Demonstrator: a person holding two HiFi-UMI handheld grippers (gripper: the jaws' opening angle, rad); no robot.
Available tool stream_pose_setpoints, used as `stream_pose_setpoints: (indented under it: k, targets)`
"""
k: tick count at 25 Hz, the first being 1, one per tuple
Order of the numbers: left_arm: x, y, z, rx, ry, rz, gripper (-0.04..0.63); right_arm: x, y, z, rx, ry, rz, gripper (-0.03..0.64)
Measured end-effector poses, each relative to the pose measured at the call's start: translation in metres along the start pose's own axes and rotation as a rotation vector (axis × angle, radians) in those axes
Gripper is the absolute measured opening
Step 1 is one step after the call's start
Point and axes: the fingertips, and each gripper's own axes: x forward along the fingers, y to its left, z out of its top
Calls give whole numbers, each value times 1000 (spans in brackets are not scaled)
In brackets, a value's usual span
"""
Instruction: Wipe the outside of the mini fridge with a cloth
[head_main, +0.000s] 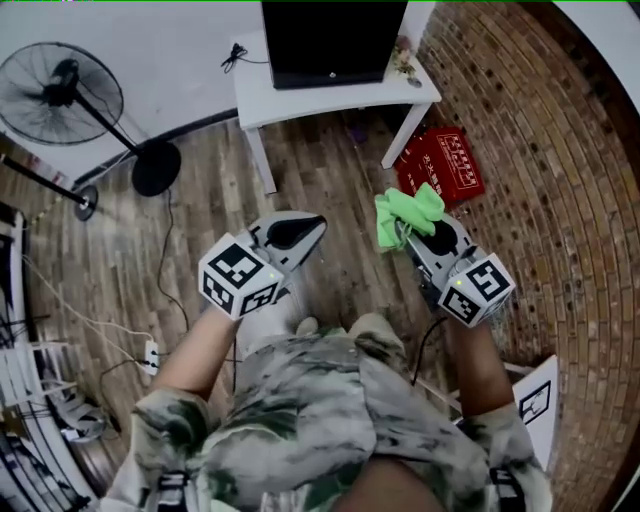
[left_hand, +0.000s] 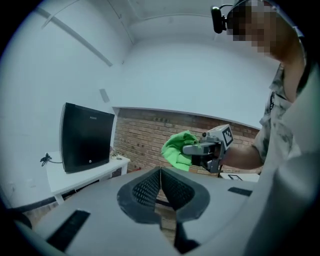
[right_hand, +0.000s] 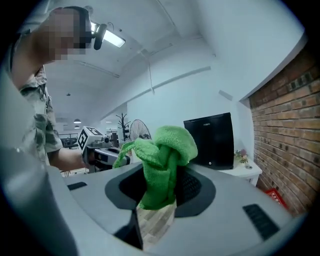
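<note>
The person's right gripper (head_main: 408, 238) is holding a crumpled bright green microfibre cloth (head_main: 408, 213), with its fingers (right_hand: 192, 187) clamped on the fabric. The cloth is bunching up above the fingers and hanging a little below them. The left gripper (head_main: 305, 228) is hovering beside it, and its fingers (left_hand: 150, 187) are pressing together with nothing between them. Both grippers are hanging in the air over the wooden plank floor (head_main: 330, 180), well apart from the black boxy mini fridge (head_main: 330, 40). That fridge is standing on a white rectangular tabletop (head_main: 300, 100), set back so that a bare strip is showing along the front edge. A small bunch of flowers (head_main: 405, 65) is sitting at the tabletop's right edge, just beside the fridge, and a black cord (head_main: 235, 55) is lying at the left edge. A flat red box (head_main: 440, 165) is lying on the floor near the right front leg, against the brick wall (head_main: 540, 150). A black pedestal fan (head_main: 62, 95) is standing off to the left.
</note>
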Motion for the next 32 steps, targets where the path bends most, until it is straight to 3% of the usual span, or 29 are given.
stream_pose_setpoints:
  k: [5,9,15,23,32]
  targets:
    - [36,48,30,1,11,-55,28,50,-46,30,-14,-6,37,150]
    - [72,58,49,1,2,-77,28,66,-85,50,-34,-2,106,150]
    - [141,107,89,-23,-6,-97,28,116,-172,84,-71,15,212,150]
    - [227,159,160,-42,-42,-100,28,165,-273,159,-130,3,342,150]
    - [274,193,202,-47,-54,-109,28,245,-323,227,-178,-4,452,150]
